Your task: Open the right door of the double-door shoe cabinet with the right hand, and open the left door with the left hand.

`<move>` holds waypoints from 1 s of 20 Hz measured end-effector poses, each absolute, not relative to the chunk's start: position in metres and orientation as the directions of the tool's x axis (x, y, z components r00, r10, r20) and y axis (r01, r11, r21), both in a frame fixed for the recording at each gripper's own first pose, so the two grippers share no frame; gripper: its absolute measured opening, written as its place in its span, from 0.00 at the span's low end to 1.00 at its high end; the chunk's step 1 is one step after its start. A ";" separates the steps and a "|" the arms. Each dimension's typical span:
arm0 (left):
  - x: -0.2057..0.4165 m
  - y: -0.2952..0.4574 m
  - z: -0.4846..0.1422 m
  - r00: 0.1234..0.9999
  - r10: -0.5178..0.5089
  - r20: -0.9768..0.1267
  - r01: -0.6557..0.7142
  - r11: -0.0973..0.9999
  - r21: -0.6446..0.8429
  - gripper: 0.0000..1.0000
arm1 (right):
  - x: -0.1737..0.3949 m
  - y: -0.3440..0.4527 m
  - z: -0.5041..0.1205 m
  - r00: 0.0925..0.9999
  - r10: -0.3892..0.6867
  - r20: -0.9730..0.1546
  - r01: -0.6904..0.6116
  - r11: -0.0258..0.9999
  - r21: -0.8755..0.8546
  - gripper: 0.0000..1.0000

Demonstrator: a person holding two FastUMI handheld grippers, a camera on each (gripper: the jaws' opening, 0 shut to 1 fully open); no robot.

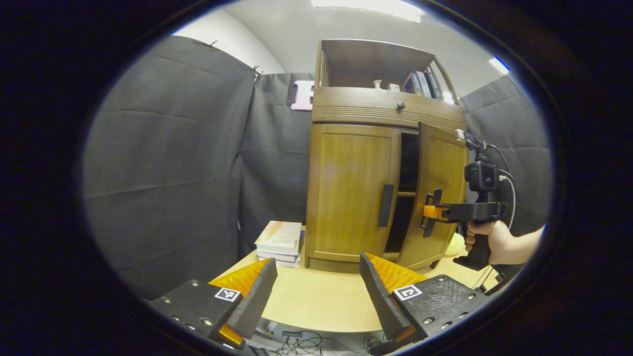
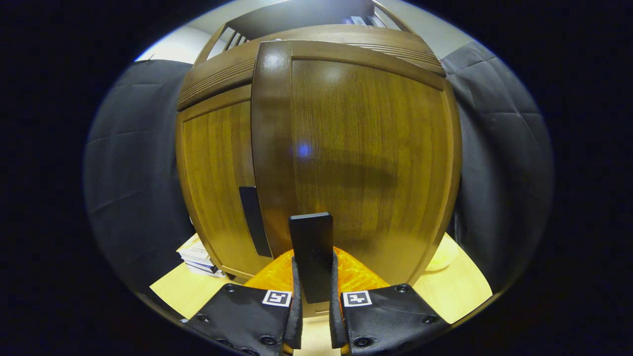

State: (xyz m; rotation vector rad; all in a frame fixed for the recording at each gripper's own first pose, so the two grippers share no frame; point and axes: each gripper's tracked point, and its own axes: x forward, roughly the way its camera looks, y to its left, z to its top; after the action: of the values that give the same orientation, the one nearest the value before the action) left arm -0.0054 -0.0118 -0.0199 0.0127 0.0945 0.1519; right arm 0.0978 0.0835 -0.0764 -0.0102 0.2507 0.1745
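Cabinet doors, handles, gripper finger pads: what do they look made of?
Right door: wood or wood veneer; brown vertical grain under a glossy finish that mirrors a light spot. Left door: same grain, lighter in tone. Handle, clamped by the right gripper: flat, matte black, metal or plastic, can't tell. Left gripper finger pads: black, dull, likely foam or rubber, on ribbed orange plastic.

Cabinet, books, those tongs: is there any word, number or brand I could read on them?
No text can be read.
Books on the top shelf: spines too small.
Stack of books beside the cabinet: covers blurred.
Square markers on the left tongs and on the right tongs, shut on the right door handle: black-and-white patterns, no words.
Cabinet wood: no writing.
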 end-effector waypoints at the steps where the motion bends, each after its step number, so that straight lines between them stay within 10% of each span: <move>1: -0.007 -0.014 -0.020 0.985 0.143 -0.091 -0.142 0.990 0.020 0.96 | 0.093 0.081 -0.076 0.953 0.171 -0.248 -0.173 0.985 0.012 0.23; 20: 0.020 -0.082 -0.011 0.990 -0.139 -0.037 0.138 0.990 -0.013 0.96 | 0.041 0.032 -0.070 0.957 0.146 -0.252 -0.137 0.989 0.052 0.24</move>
State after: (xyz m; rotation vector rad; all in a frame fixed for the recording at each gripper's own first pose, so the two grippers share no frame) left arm 0.0201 -0.0823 -0.0106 -0.0102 0.0376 -0.1389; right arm 0.0413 0.0324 -0.0702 0.0338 0.2584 0.1435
